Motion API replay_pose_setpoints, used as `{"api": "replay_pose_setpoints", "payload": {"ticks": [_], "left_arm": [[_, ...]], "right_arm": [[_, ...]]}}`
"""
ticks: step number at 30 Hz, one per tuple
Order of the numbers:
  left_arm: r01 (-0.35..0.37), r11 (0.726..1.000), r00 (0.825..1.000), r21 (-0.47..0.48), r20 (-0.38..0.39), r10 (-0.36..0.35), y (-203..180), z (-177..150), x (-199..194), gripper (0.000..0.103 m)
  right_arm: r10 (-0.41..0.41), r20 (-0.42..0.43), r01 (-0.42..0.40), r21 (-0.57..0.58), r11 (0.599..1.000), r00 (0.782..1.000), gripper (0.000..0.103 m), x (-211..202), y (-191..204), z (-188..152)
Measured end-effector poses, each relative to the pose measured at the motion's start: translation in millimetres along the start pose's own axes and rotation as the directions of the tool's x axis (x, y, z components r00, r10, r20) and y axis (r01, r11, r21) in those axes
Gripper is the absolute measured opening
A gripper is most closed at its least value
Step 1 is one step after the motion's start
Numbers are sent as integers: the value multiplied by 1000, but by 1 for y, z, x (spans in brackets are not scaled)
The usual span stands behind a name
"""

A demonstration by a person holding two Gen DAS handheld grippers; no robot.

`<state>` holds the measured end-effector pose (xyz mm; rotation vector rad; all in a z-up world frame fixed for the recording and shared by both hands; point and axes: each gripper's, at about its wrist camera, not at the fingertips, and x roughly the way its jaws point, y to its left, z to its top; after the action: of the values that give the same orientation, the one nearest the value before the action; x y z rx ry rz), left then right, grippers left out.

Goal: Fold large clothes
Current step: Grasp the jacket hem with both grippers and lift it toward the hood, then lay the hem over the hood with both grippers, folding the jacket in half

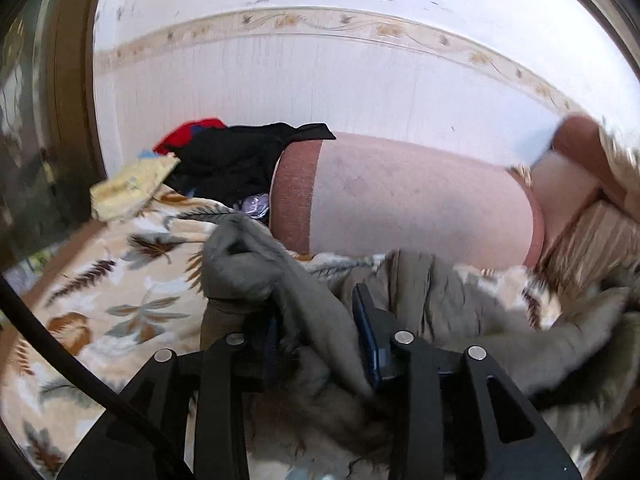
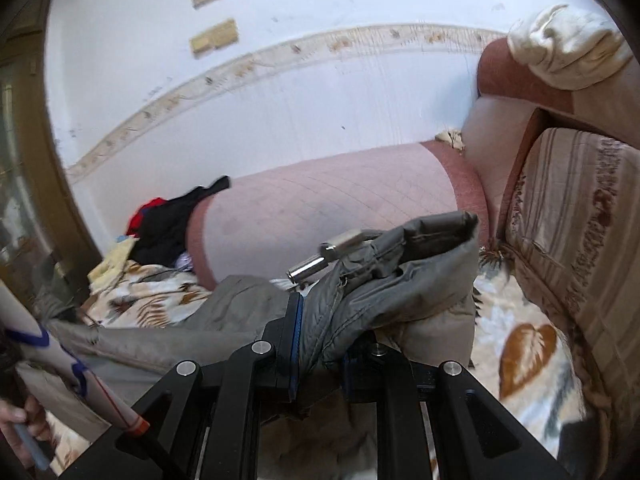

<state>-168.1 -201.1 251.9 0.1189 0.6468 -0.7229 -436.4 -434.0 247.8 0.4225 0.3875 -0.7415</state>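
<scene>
A large grey padded jacket (image 1: 432, 296) with a fur trim lies across a leaf-patterned bedspread (image 1: 120, 300). My left gripper (image 1: 316, 336) is shut on a fold of the grey jacket, with fur bunched below the fingers. My right gripper (image 2: 320, 344) is shut on another part of the grey jacket (image 2: 400, 280), near its collar edge. A metal zipper pull (image 2: 320, 260) sticks out just beyond the right fingers. The jacket stretches off to the left in the right wrist view.
A pink bolster cushion (image 1: 420, 200) lies along the white wall. Black and red clothes (image 1: 228, 156) are piled at its left end, with a yellow cloth (image 1: 132, 188) beside them. A striped cushion (image 2: 572, 240) and sofa arm (image 2: 520, 76) stand at the right.
</scene>
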Motion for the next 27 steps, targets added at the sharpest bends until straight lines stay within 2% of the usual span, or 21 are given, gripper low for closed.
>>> {"api": "replay_pose_setpoints", "payload": {"ticks": [3,8,11,14,15,18,22,23,26,27], "left_arm": [[49,997,999,-60,-8,-49,17,20,17,47],[19,999,997,-50,74,-15,34,37,22,47],[16,1000,998,-11,59,-15,30,30,39,47],[46,998,999,33,26,-46,14,13,60,47],[63,997,998,49,10,-64,6,5,69,47],[97,990,995,104,-33,-94,-20,-17,93,47],[124,972,992,197,-45,-118,-58,-41,113,47],[127,969,992,213,-44,-120,-68,-46,119,47],[119,970,992,211,-54,-110,-83,-53,138,47],[114,973,993,202,-57,-105,-84,-54,142,47]], "right_arm": [[-27,-33,27,18,999,999,16,51,-7,18],[-94,-115,104,80,991,989,16,132,-32,27],[-100,-183,123,120,985,978,18,170,-48,24],[-50,-232,96,193,977,972,29,197,-65,20],[-25,-229,76,217,973,973,35,198,-69,20],[2,-184,35,197,980,983,42,185,-69,23],[17,-94,-11,66,998,995,44,150,-50,22],[18,-48,-17,29,999,999,46,137,-42,19],[15,22,-15,-21,1000,1000,55,121,-31,12],[36,14,-35,-23,999,999,56,121,-28,8]]}}
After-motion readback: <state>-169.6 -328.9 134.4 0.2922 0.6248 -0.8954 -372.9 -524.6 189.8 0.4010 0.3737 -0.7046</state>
